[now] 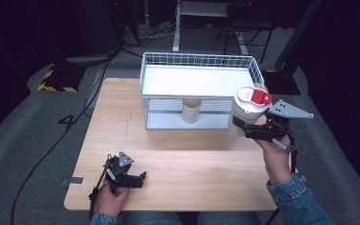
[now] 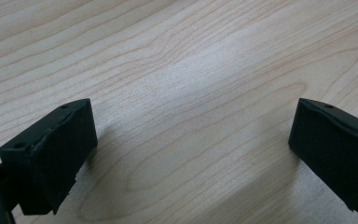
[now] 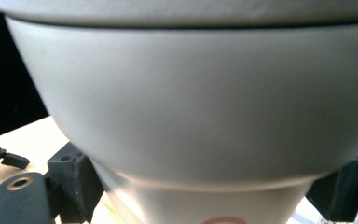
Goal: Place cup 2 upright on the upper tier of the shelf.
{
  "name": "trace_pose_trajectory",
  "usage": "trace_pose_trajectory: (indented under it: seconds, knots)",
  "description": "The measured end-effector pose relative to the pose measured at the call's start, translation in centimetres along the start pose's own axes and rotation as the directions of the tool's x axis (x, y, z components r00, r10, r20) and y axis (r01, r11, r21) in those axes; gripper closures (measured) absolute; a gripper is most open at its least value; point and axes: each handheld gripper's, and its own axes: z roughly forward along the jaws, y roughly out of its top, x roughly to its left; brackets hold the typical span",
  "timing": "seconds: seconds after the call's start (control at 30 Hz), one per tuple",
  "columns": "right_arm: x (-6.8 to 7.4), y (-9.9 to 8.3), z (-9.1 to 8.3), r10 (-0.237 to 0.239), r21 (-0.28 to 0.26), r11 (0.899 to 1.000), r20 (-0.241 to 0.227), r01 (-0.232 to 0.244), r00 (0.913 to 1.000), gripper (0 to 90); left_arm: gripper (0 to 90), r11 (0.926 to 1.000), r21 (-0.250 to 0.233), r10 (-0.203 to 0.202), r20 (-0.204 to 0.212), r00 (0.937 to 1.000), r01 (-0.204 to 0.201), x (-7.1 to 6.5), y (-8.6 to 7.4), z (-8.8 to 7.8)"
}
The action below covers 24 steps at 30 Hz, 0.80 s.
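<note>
Counts, L to R: 1 wooden bench (image 1: pixel 178 164), 2 grippers, 1 wire basket (image 1: pixel 199 89), 1 small beige cup (image 1: pixel 191 111), 1 white container (image 1: pixel 248 110) w/ red-and-white lid (image 1: pixel 258 96). Left gripper (image 1: pixel 138 179) sits low at the near-left part of the bench, held in the person's left hand (image 1: pixel 110 197); in the left gripper view its two black fingers (image 2: pixel 51 154) stand wide apart w/ bare wood grain between them, nothing held, i.e. open. Basket is mid-far on the bench, white wire walls, white solid floor, near side open toward the person; the cup stands upright at that near side, approx. centre. Right gripper (image 1: pixel 243 126) is at the right edge of the bench, just beside the basket's right near corner, held in the person's right hand (image 1: pixel 276 157), denim sleeve (image 1: pixel 297 199) below. Its fingers (image 3: pixel 72 184) are closed on the container's narrower lower part, one each side, seen in the right gripper view. Container: off-white, matt, round, tapering downward, wider band at top under the lid; upright, off the bench surface, carried by the right gripper. Lid: white disc w/ a red flap on its right half. A red ring mark shows low on the container wall in the right gripper view; can't read it.
</note>
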Motion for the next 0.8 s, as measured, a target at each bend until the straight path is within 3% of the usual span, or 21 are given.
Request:
trace_pose_trajectory:
  seconds: [0.27,0.8]
  knots:
    - [-0.2,2.5,0.4,-0.005,0.003,1.000,-0.032,0.005,0.9995,14.0,1.5,1.0000,0.000,0.000,0.000,1.0000,0.000,0.0,0.0,0.0]
    - [-0.8,7.2,3.2,-0.022,-0.008,1.000,-0.021,0.021,0.9995,14.0,1.5,1.0000,0.001,-0.009,-0.007,0.9999,0.009,0.0,0.3,0.2]
